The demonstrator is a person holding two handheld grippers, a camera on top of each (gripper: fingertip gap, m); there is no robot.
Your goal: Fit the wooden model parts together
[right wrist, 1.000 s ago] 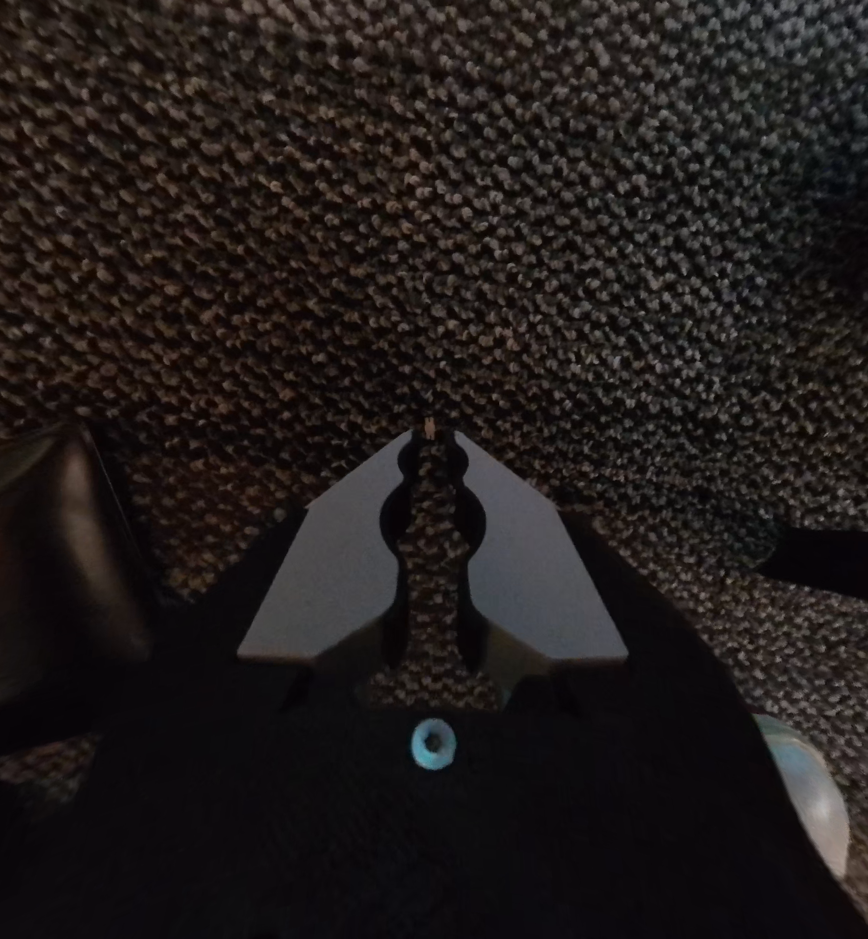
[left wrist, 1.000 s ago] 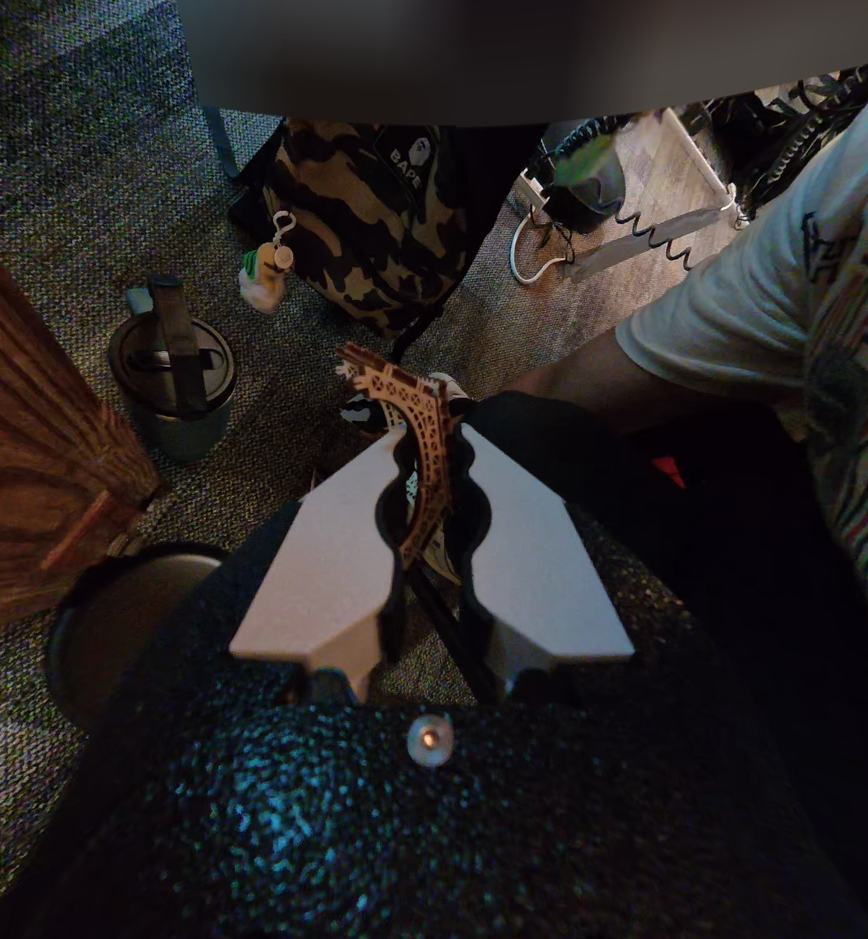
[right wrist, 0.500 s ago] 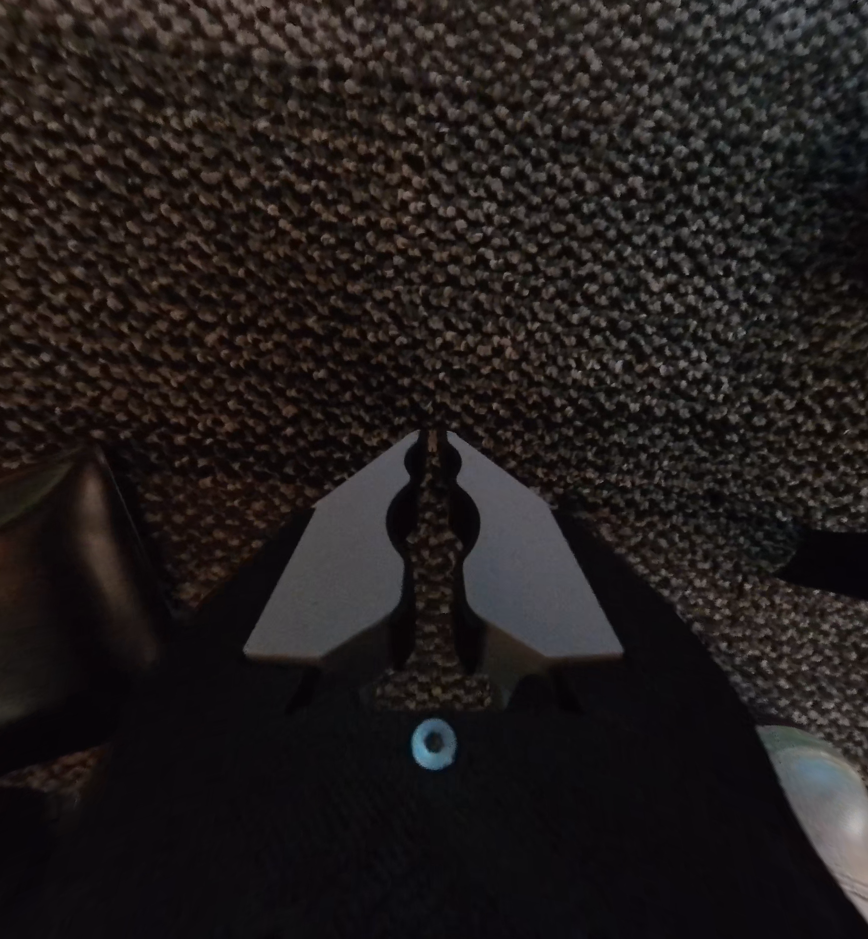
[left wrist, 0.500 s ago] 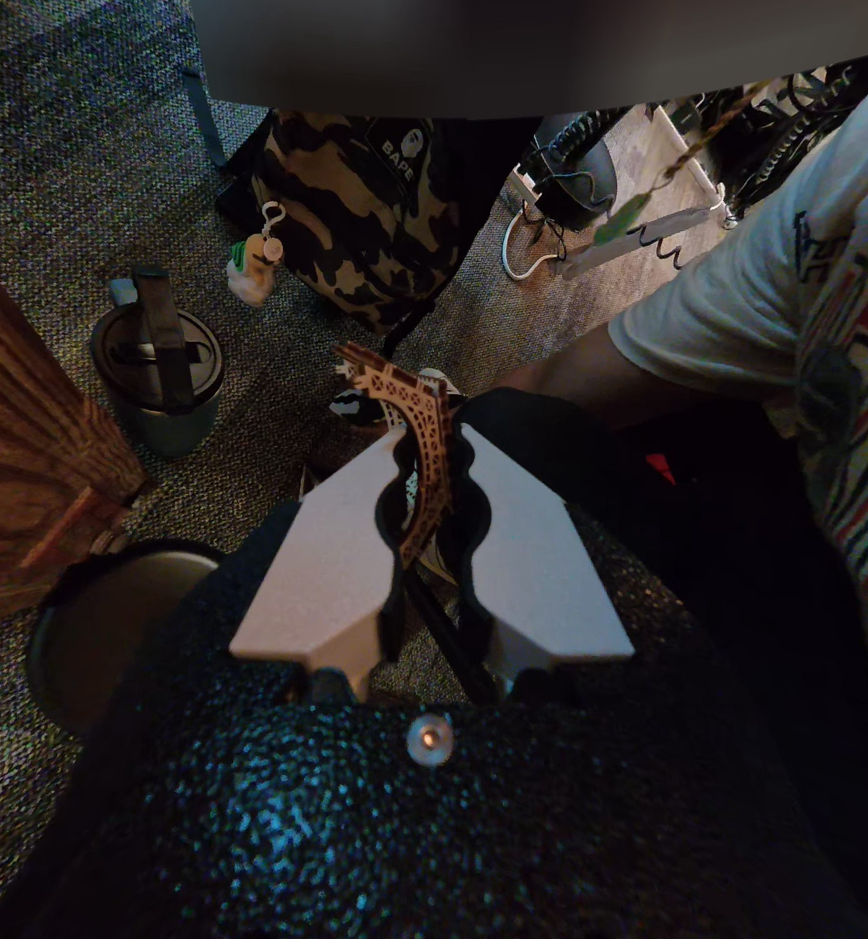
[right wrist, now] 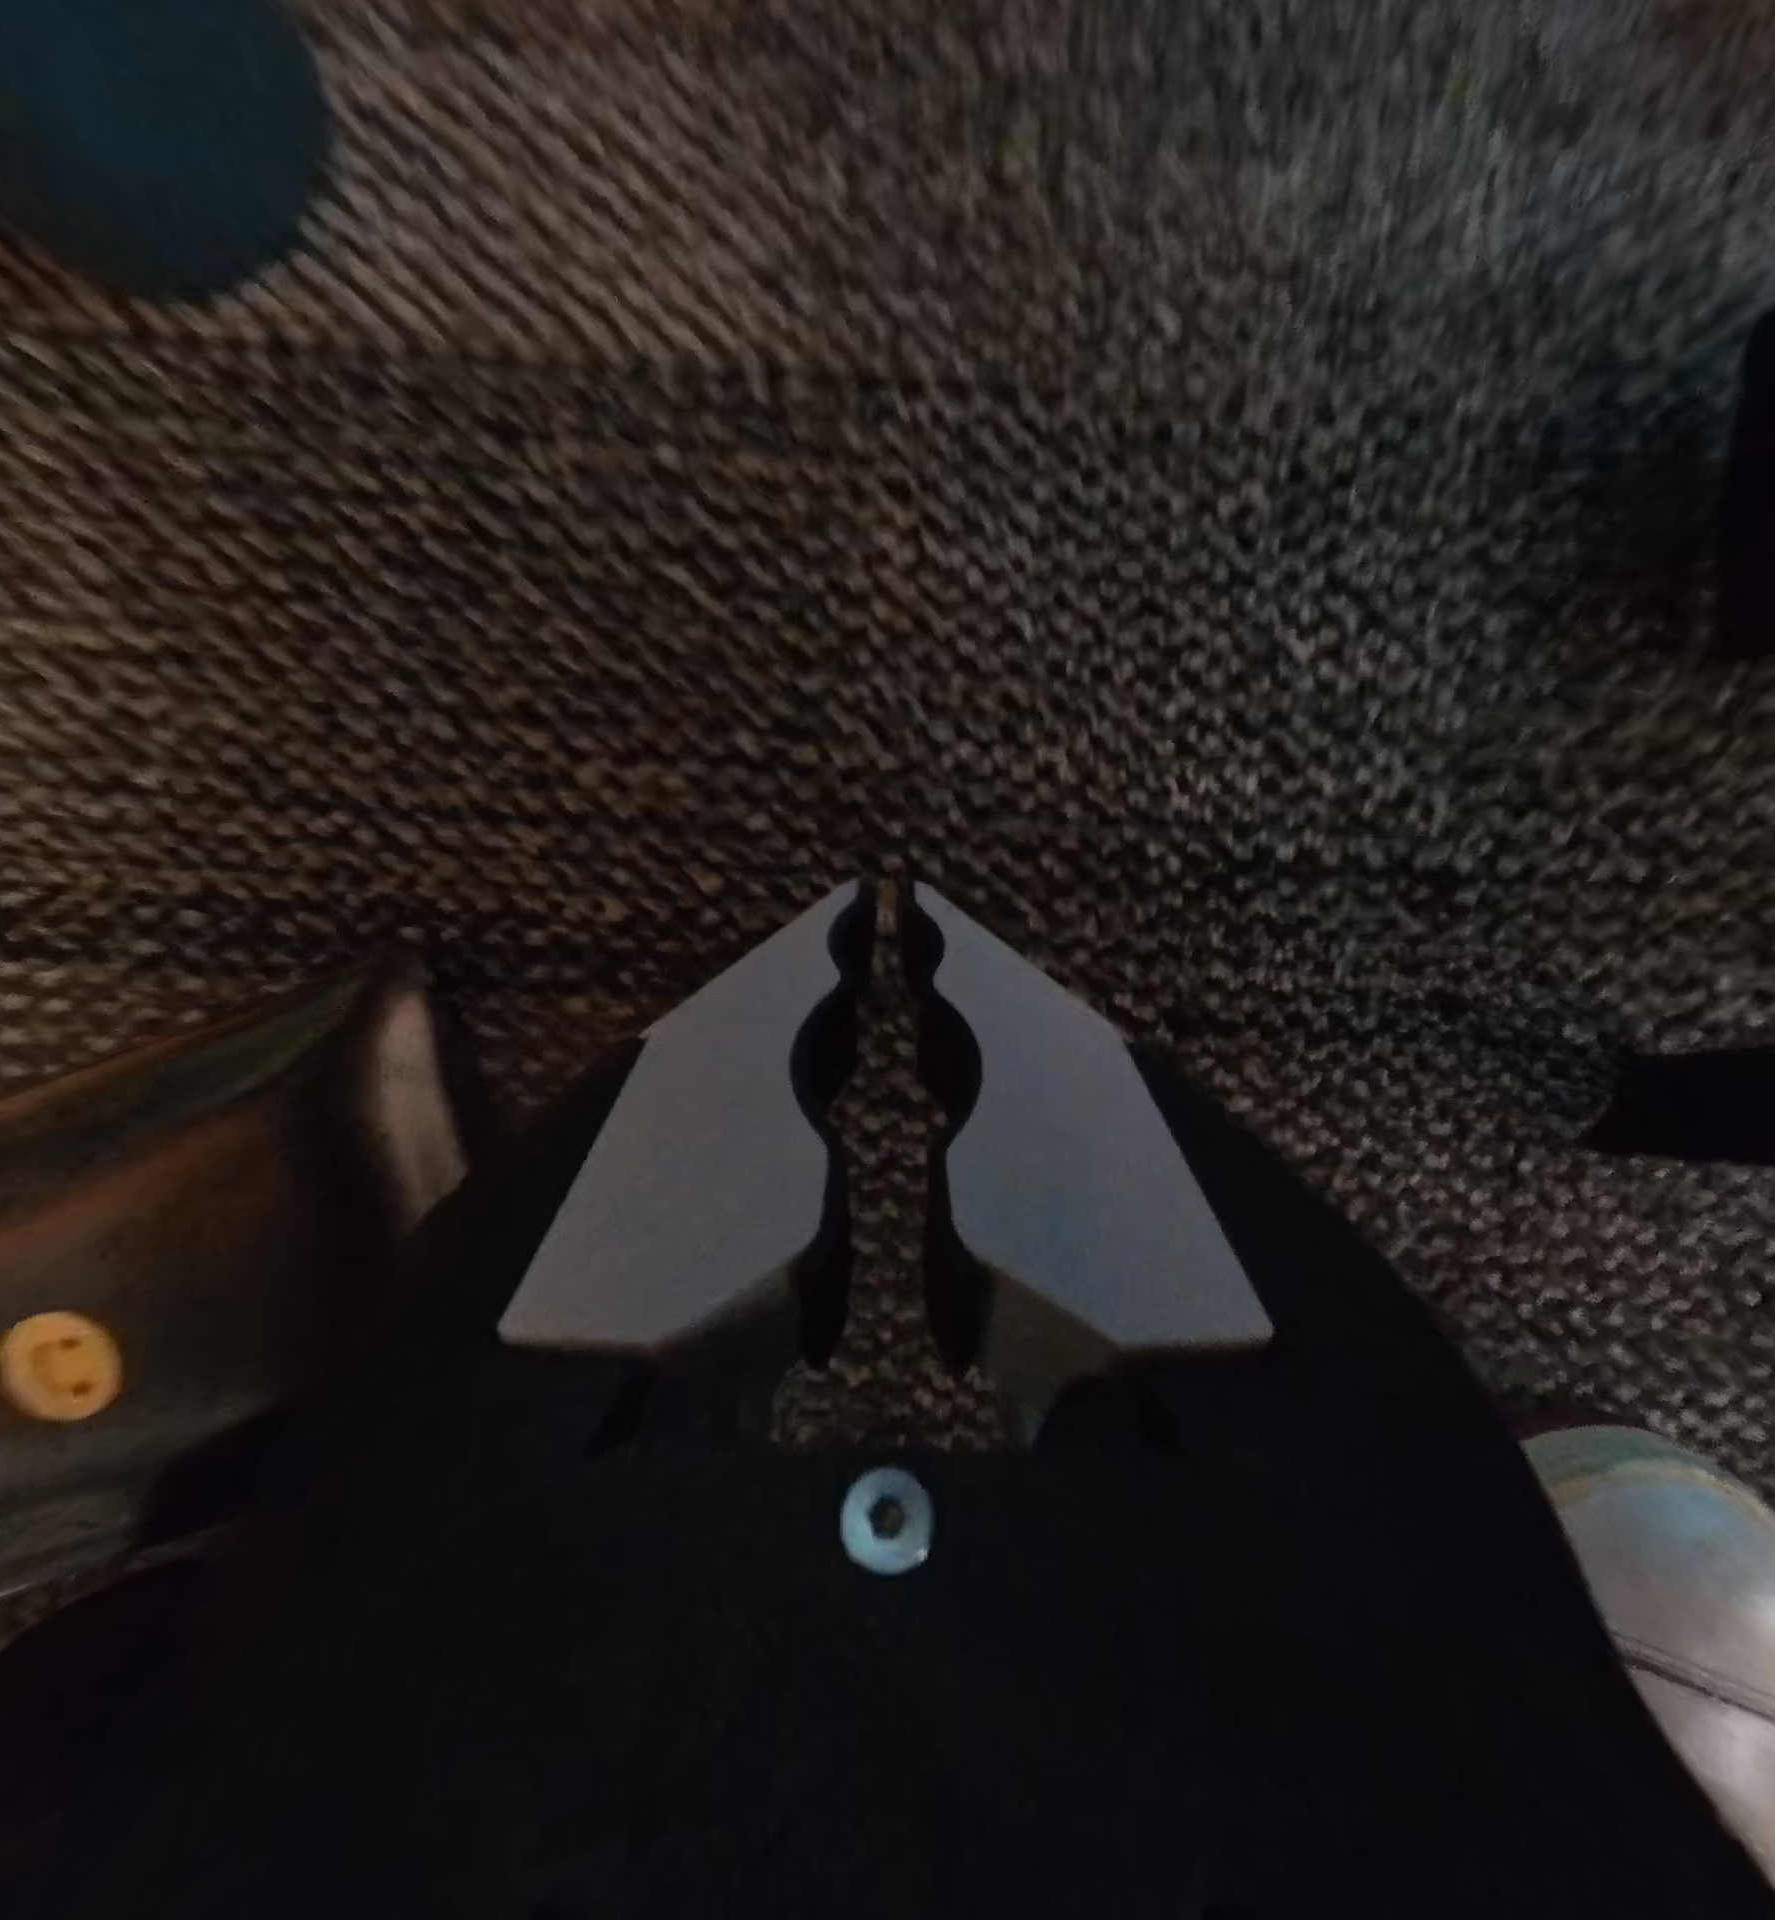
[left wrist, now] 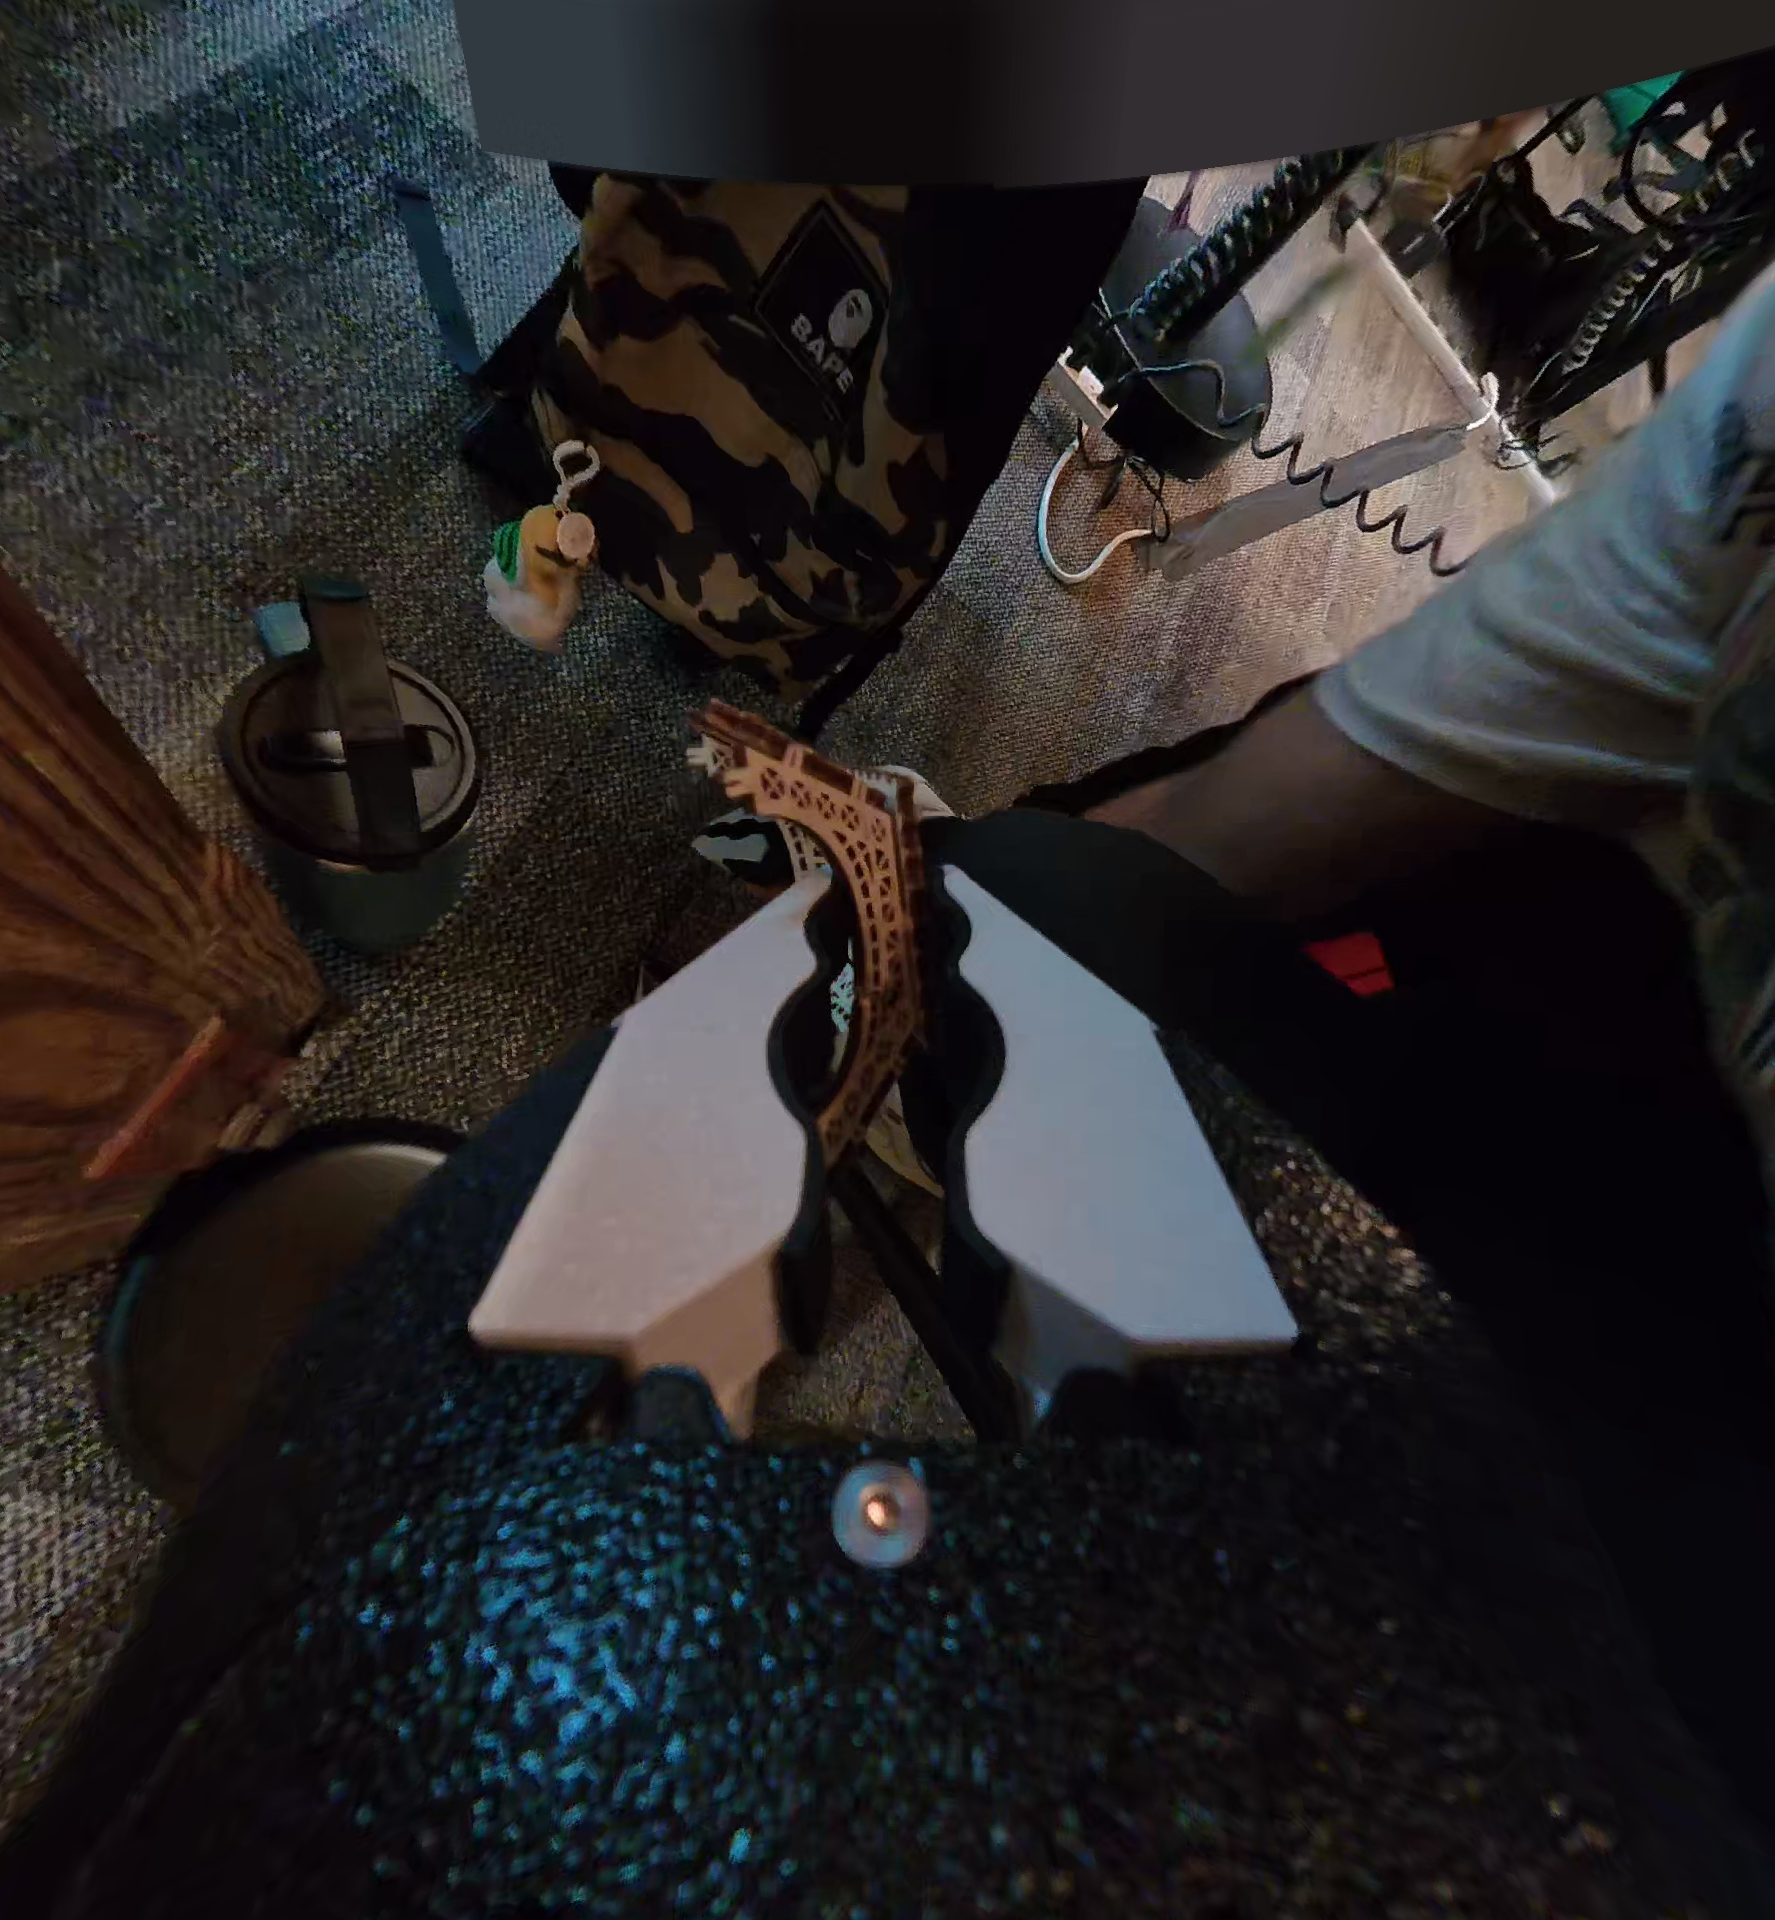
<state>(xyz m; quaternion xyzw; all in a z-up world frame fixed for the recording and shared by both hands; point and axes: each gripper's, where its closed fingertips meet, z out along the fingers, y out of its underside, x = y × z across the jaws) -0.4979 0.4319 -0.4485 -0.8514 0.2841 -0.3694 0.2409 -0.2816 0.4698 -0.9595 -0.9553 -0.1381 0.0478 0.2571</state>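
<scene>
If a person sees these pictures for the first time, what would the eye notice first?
Probably the curved wooden lattice piece, clamped upright in the left gripper at the centre of the left wrist view. Behind it, a camouflage backpack stands on the carpet. The right wrist view shows mostly carpet.

Dim grey carpet (speckled), oak furniture at nine o'clock, wood floor at one o'clock.

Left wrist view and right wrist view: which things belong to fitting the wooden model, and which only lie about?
Job: curved wooden lattice part, clamped in left gripper; right gripper, nearly closed over carpet.

Lying about: camouflage backpack, lidded tumbler, coiled cable.
</scene>
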